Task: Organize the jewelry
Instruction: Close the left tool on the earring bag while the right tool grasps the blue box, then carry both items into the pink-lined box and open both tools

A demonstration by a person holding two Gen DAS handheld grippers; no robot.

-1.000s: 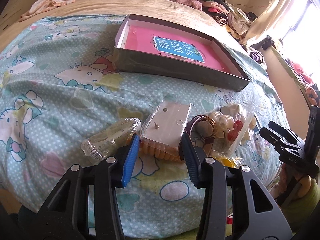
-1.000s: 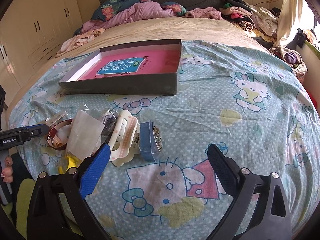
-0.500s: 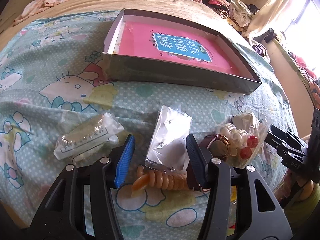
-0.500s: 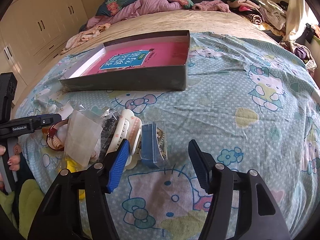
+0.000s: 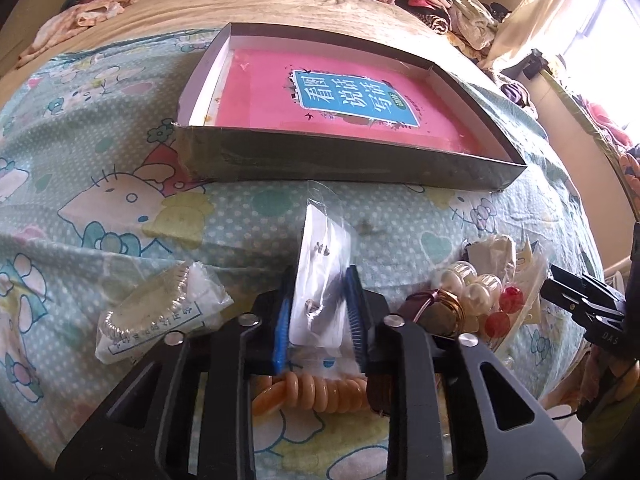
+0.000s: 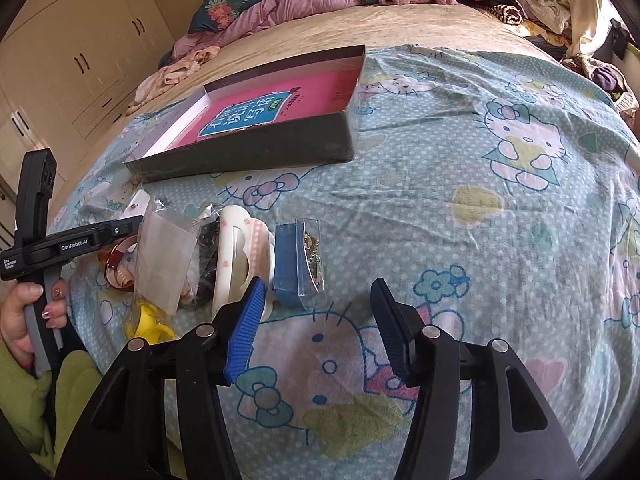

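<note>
My left gripper (image 5: 320, 312) is shut on a clear bag with an earring card (image 5: 326, 264) and holds it upright above the bedsheet. An orange bead bracelet (image 5: 316, 392) lies under it. A bagged clear bracelet (image 5: 156, 316) lies to its left, pearl and red bead pieces (image 5: 476, 292) to its right. The grey box with a pink book (image 5: 344, 100) in it stands behind. My right gripper (image 6: 320, 320) is open and empty over the sheet, just in front of a blue jewelry box (image 6: 296, 264) and a white hair clip (image 6: 236, 256).
The pile of bagged jewelry (image 6: 168, 256) lies near the bed's front edge. The left gripper (image 6: 80, 244) shows at the left of the right wrist view. Clothes (image 6: 288, 4) are heaped at the bed's head. Wardrobes (image 6: 60, 52) stand at left.
My left gripper has closed on the earring bag and tipped it upright off the orange bracelet. My right gripper has moved closer to the blue box and narrowed slightly.
</note>
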